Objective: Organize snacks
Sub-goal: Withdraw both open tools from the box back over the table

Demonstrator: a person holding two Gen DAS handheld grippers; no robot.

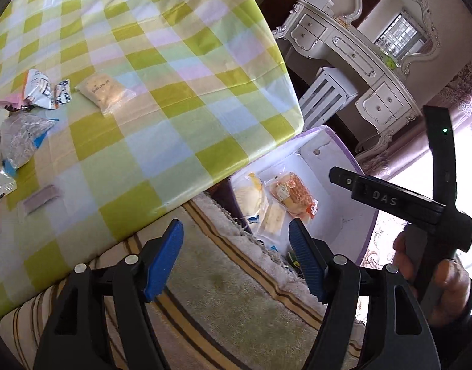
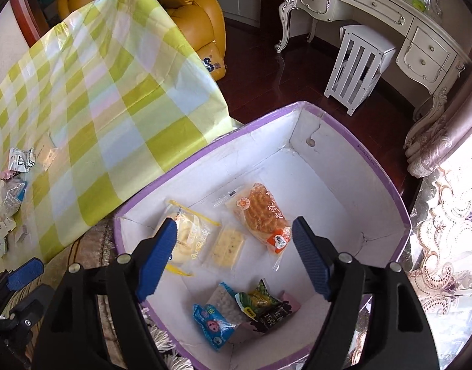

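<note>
Right claw (image 2: 234, 256), released and empty, hangs over the purple-rimmed box (image 2: 343, 129) already holding several snack packets (image 2: 260, 212), while the left claw (image 1: 236, 257), likewise released, faces remaining packets (image 1: 103, 91) on the checked table (image 1: 180, 61), presumably next.

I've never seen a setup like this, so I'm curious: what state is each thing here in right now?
Left hand-held gripper: open, empty.
Right hand-held gripper: open, empty, above the box.
Purple-rimmed box: open, several snacks inside.
Orange bread packet: sealed, lying flat in the box.
Clear pale snack packet: lying on the table.
Checked tablecloth: spread over the table.
</note>
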